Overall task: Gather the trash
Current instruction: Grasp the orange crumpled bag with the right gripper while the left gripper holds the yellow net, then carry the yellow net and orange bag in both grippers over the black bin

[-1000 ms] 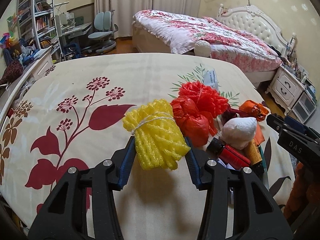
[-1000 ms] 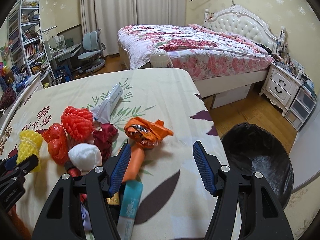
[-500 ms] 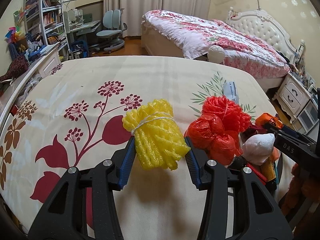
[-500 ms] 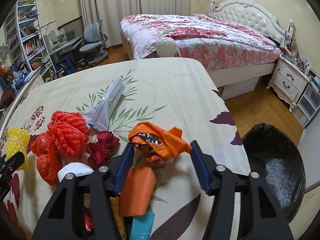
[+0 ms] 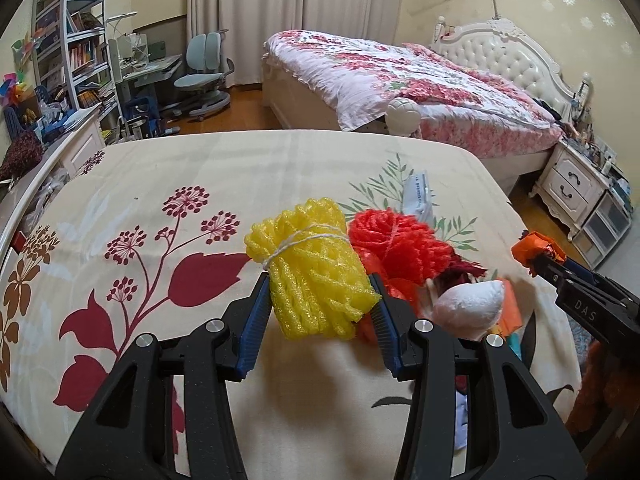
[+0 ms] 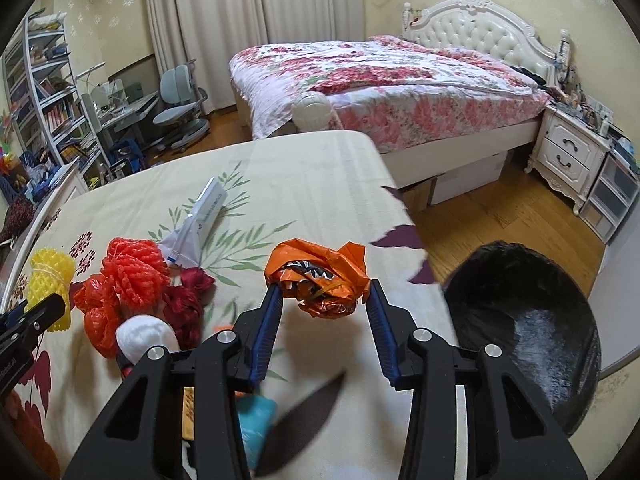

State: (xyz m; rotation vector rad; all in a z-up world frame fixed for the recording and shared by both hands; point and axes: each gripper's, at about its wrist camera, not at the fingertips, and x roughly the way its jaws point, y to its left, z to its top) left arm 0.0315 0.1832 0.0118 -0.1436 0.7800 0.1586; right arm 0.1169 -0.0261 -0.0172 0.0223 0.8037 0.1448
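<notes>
We see a yellow foam-net bundle (image 5: pixel 316 272) tied with string, a crumpled orange wrapper (image 6: pixel 320 280), both lifted, beside a black-lined bin (image 6: pixel 524 320).

Yellow foam netting bundle (image 5: pixel 316 276) looks spongy and matt, tied with white string. The crumpled orange wrapper (image 6: pixel 320 280) is glossy plastic film. Printed matt cloth covers the tabletop (image 6: pixel 304 184); the black bin liner (image 6: pixel 532 320) shines.

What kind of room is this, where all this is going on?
A lived-in bedroom, it seems, that doubles as a study: a double bed with a floral quilt and tufted white headboard, a white nightstand, and in the far corner a desk chair beside crowded bookshelves.
</notes>
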